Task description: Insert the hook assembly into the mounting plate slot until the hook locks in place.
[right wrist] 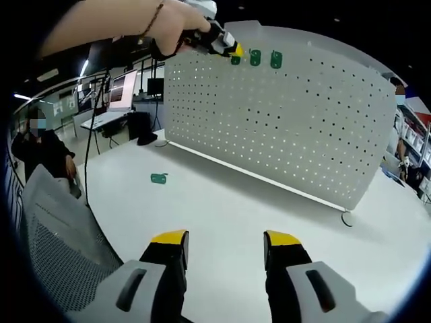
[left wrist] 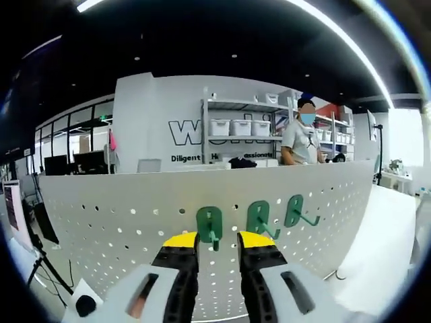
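Three green hooks (left wrist: pixel 252 219) sat on the white pegboard (left wrist: pixel 121 208), so most looked done. One spare hook (right wrist: pixel 159 178) lay on the desk (right wrist: pixel 256 208), unmounted. Left tool (left wrist: pixel 217 239) hung open at the leftmost hook (left wrist: pixel 209 225); right tool (right wrist: pixel 224 237) open, empty.

— Behind the board?
— Grey shelving (left wrist: pixel 246 128) stacked with white storage bins (left wrist: pixel 240 127). Beside it, a person in a grey shirt (left wrist: pixel 301 140). Dark monitors (left wrist: pixel 74 162) off to the left.
— And the other side?
— White table (right wrist: pixel 222 208). Mesh-backed chair (right wrist: pixel 50 259) close by. Lit laptop screen (right wrist: pixel 123 91) on a far desk.
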Motion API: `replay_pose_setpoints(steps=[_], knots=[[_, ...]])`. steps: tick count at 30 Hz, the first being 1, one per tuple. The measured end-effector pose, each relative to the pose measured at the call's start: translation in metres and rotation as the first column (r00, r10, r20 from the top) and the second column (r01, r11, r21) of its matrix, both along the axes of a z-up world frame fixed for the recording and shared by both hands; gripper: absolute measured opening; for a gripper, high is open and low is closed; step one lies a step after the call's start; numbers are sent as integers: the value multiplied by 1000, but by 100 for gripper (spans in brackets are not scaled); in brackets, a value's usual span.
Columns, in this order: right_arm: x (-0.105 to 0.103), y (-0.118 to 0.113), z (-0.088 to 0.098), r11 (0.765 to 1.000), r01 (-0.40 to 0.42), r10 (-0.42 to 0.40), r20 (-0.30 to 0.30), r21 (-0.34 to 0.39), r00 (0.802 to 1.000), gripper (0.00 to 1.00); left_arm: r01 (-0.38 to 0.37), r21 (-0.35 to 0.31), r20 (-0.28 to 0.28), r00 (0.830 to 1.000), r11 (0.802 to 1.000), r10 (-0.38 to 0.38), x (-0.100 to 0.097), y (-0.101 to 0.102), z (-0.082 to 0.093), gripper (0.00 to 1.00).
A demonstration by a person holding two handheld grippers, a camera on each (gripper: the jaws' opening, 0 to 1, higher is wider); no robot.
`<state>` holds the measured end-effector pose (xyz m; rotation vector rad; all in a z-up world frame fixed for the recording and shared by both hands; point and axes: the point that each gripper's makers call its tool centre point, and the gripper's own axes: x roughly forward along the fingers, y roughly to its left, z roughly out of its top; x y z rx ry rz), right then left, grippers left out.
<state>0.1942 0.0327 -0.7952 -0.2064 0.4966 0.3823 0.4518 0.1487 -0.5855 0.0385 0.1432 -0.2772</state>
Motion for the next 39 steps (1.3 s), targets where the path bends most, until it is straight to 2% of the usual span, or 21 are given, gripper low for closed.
replay_pose_setpoints(steps=[2, 3, 5, 7, 8, 15, 21, 25, 28, 30, 33, 39], knots=[[0, 0, 0, 1000, 1, -1, -1, -1, 1000, 42, 33, 28, 0, 999, 999, -33, -6, 0, 1, 34], [0, 0, 0, 1000, 1, -1, -1, -1, 1000, 42, 50, 67, 8, 999, 996, -50, -10, 1, 3, 38], [0, -1, 0, 1000, 3, -3, -1, -2, 1000, 42, 51, 98, 14, 999, 994, -52, -16, 8, 4, 43], [0, -1, 0, 1000, 6, -6, 2, -2, 1000, 42, 50, 98, 18, 998, 994, -52, -20, 16, 5, 45], [0, -1, 0, 1000, 7, -7, 1, -4, 1000, 42, 61, 76, 5, 998, 995, -62, -23, 20, 5, 47], [0, -1, 0, 1000, 4, -4, 3, -7, 1000, 42, 87, 89, -39, 996, 992, -84, -38, 50, -3, 57], [0, -1, 1, 1000, 5, -5, 6, -8, 1000, 42, 109, 117, -112, 989, 987, -96, -57, 76, -25, 61], [-1, 0, 2, 1000, 0, 0, 7, -7, 1000, 42, 123, 104, -169, 980, 987, -105, -75, 87, -46, 65], [-1, 0, 2, 1000, -4, 4, 7, -8, 1000, 42, 144, 95, -205, 971, 985, -122, -89, 90, -60, 65], [-1, 1, 2, 1000, -7, 7, 7, -10, 1000, 42, 169, 102, -241, 960, 980, -140, -102, 90, -69, 61], [-2, 1, 2, 1000, -7, 7, 8, -14, 1000, 42, 186, 89, -259, 953, 979, -157, -116, 92, -76, 66], [-3, 4, 0, 1000, -19, 19, -1, -19, 1000, 42, 202, 46, -312, 933, 978, -178, -140, 96, -92, 68]])
